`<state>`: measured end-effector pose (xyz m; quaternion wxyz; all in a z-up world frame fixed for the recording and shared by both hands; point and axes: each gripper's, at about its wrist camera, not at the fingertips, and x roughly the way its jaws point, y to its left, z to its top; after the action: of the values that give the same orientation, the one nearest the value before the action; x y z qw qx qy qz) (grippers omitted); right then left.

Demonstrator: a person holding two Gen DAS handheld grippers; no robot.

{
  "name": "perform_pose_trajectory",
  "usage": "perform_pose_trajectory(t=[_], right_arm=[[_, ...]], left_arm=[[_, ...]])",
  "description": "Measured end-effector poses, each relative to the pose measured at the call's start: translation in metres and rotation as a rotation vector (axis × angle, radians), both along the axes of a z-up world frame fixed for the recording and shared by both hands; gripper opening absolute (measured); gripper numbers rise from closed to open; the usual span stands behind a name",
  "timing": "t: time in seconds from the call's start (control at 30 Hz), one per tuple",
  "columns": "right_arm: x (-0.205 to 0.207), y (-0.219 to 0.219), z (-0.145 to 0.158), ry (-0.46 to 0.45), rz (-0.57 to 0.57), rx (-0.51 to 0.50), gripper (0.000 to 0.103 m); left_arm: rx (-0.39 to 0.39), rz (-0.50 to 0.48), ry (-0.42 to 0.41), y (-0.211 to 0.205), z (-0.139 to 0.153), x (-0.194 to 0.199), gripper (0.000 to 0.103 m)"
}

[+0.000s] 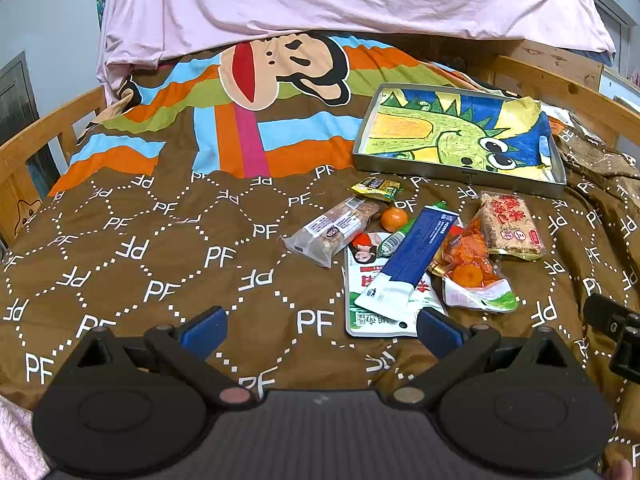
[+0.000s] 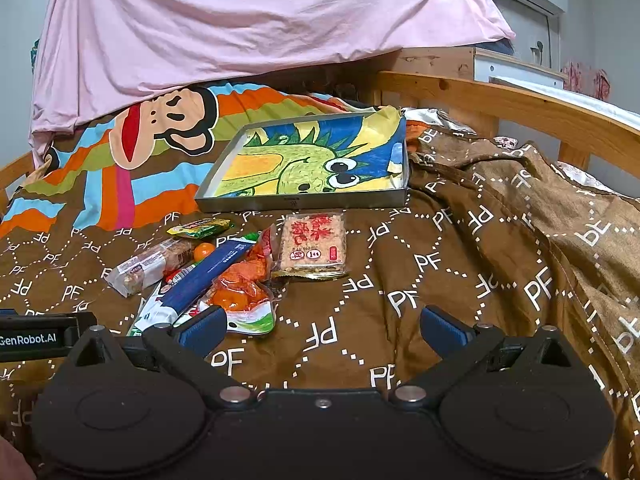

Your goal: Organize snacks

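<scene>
While I hold both grippers over the quilt [image 1: 160, 260], left gripper [image 1: 322, 330] and right gripper [image 2: 320, 330] are spread wide, gripping nothing. Snacks [image 1: 404, 256] lie piled just in front of the tray [image 1: 452, 174]; rice cake [image 2: 313, 248] nearest it.

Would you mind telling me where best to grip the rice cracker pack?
Probably across the short width of the rice cracker pack, from above with the right gripper. It lies flat, apart from the pile, with both long edges clear.

A wooden bed frame [image 2: 500, 96] holds a brown quilt [image 1: 160, 264] beneath pink sheeting [image 2: 240, 20].
</scene>
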<state>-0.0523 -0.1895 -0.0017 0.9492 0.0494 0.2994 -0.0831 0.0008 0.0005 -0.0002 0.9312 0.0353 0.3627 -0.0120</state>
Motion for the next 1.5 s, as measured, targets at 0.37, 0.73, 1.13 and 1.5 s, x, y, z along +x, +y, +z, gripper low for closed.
perform_pose_trajectory(t=[0.37, 0.73, 1.13, 1.5], right_arm=[[-0.0008, -0.0029, -0.0022, 0.005, -0.002, 0.01, 0.102], [-0.0003, -0.0024, -0.0027, 0.008, -0.003, 0.011, 0.102], [-0.0005, -0.002, -0.0026, 0.011, -0.005, 0.01, 0.102], [0.0006, 0.0006, -0.0025, 0.011, 0.008, -0.007, 0.102]], left_arm=[[0.0, 0.0, 0.001, 0.0001, 0.0, 0.0001, 0.103], [0.0, 0.0, 0.002, 0.0001, 0.0, 0.0002, 0.102], [0.005, 0.003, 0.004, 0.0003, -0.002, 0.0004, 0.103], [0.003, -0.007, 0.02, -0.0062, -0.0061, 0.0033, 0.103]])
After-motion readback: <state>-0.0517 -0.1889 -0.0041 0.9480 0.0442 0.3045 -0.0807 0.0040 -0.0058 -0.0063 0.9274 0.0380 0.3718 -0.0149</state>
